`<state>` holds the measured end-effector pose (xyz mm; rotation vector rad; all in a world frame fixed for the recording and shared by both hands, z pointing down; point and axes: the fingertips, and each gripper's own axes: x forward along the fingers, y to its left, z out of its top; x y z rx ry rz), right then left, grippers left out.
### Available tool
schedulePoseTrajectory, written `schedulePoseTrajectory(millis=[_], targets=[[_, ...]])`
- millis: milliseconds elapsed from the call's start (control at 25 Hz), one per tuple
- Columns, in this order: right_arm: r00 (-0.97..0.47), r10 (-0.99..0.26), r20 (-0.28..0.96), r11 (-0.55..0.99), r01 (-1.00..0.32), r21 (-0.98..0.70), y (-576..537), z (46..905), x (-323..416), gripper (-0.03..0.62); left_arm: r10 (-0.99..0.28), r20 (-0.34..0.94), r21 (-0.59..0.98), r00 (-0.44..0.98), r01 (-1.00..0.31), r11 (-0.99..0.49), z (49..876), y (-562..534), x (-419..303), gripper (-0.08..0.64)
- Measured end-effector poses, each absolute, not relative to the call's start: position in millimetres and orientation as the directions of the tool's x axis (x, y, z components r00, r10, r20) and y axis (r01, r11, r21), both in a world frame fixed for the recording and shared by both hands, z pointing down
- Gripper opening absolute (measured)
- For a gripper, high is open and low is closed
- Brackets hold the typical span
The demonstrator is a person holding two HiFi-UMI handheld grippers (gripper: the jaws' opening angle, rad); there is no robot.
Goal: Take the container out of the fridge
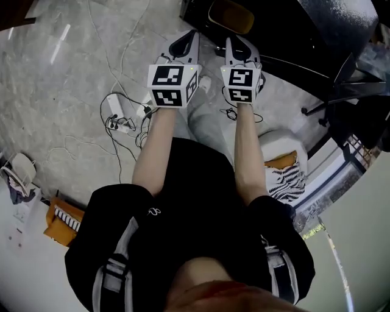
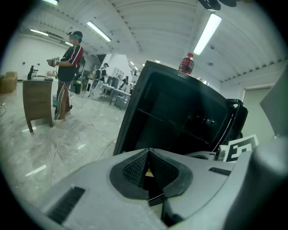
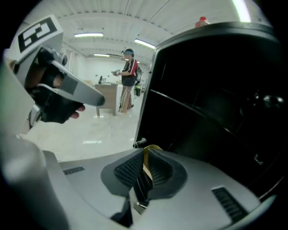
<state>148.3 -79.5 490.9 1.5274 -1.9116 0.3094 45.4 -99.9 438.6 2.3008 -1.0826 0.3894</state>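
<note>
Left claw (image 1: 184,41) beside right claw (image 1: 238,45), both closed, outstretched.

The fridge (image 1: 286,27) is a black box on the pale floor (image 1: 73,73), straight ahead of me at the top of the head view. Its front is open towards me. From the left gripper view the fridge (image 2: 135,112) shows a glossy black frame round a v. dark inside, w/ one thin shelf line crossing the upper part. The right gripper view has the fridge (image 3: 216,90) closer, w/ the same shelf edge and faint glints deep at the back (too dim to say what they are). As for the container, I can't ID it for sure: the head view shows an amber rounded shape (image 1: 230,16) w/ a dark rim just inside the fridge's front edge.
</note>
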Motion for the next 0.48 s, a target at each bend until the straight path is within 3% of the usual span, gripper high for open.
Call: schedulePoseTrajectory(millis=[480], targets=[[-0.006, -0.542, 0.84, 0.523, -0.785, 0.332, -114.2, 609.6, 160.9, 0.015, -0.614, 0.513, 0.38, 0.6, -0.8, -0.464, 469.5, -98.8, 19.7, 0.008]])
